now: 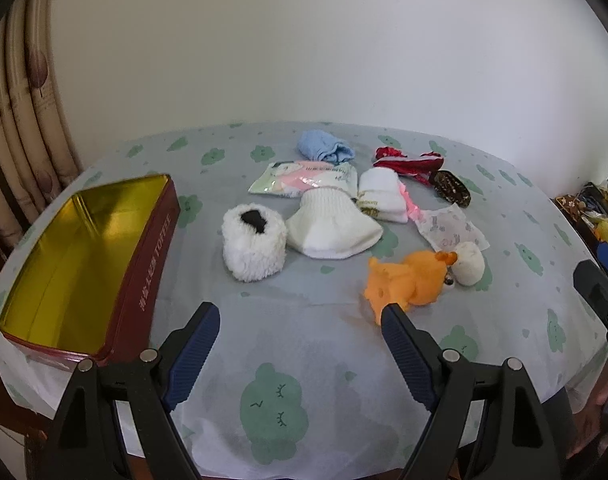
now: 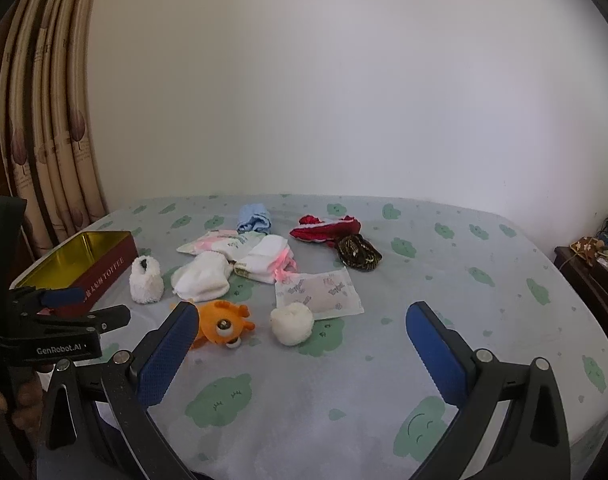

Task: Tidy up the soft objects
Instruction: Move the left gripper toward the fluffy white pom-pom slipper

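Observation:
An open red tin [image 1: 84,256] with a gold inside stands at the table's left; it also shows in the right wrist view [image 2: 80,264]. Soft things lie mid-table: a fluffy white bootie [image 1: 254,248], a white sock [image 1: 331,228], folded white socks [image 1: 383,196], a blue cloth [image 1: 323,150], a red cloth [image 1: 407,162], an orange plush toy [image 1: 403,280] [image 2: 224,322] and a white ball [image 1: 469,268] [image 2: 292,322]. My left gripper [image 1: 300,316] is open and empty, near the orange toy. My right gripper [image 2: 300,320] is open and empty, short of the ball.
Two flat plastic packets [image 1: 304,178] [image 1: 451,232] and a dark patterned pouch [image 1: 449,192] lie among the soft things. The table [image 1: 304,360] has a grey cloth with green clouds. A curtain hangs at the left, and a cluttered shelf [image 2: 599,256] stands at the right.

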Demonstrator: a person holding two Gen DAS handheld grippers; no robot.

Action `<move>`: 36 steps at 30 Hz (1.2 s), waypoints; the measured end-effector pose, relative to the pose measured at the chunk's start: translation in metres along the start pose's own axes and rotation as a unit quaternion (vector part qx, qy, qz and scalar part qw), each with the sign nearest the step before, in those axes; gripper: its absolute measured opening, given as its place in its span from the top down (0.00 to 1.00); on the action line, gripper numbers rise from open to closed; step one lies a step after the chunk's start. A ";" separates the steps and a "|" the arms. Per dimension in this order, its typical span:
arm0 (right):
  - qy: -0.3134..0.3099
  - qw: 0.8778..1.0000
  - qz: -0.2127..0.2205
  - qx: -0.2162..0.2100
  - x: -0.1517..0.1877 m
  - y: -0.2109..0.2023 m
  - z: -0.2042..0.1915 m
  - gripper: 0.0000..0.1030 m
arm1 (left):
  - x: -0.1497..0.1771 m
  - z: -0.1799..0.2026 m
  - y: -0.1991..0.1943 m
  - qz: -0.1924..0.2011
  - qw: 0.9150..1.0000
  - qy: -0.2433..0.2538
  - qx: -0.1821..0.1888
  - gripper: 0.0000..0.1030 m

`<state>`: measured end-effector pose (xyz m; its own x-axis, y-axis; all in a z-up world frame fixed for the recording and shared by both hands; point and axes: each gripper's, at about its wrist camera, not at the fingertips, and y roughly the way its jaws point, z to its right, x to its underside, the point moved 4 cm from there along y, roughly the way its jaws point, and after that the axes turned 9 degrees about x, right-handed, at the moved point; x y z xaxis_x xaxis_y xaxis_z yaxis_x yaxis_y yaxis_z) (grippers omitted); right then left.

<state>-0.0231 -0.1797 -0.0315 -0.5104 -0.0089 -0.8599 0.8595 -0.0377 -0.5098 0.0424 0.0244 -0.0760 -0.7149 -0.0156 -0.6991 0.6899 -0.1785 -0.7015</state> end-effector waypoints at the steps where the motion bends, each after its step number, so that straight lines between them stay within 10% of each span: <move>1: 0.000 1.000 -0.001 -0.001 0.001 0.001 0.000 0.00 | 0.001 -0.003 0.002 -0.003 1.000 -0.004 0.000 0.17; 14: -0.002 0.999 -0.038 -0.029 0.013 0.016 -0.004 0.00 | -0.012 -0.042 0.009 -0.017 0.998 -0.061 -0.005 0.17; 36: -0.004 0.996 -0.077 -0.034 0.027 0.036 -0.005 0.00 | -0.038 -0.051 0.053 -0.042 0.998 -0.018 -0.037 0.17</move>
<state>-0.0062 -0.1766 -0.0733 -0.6357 -0.0158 -0.7718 0.7713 0.0286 -0.6359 0.1116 0.0655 -0.0934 -0.7737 -0.0383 -0.6324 0.6324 -0.1083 -0.7671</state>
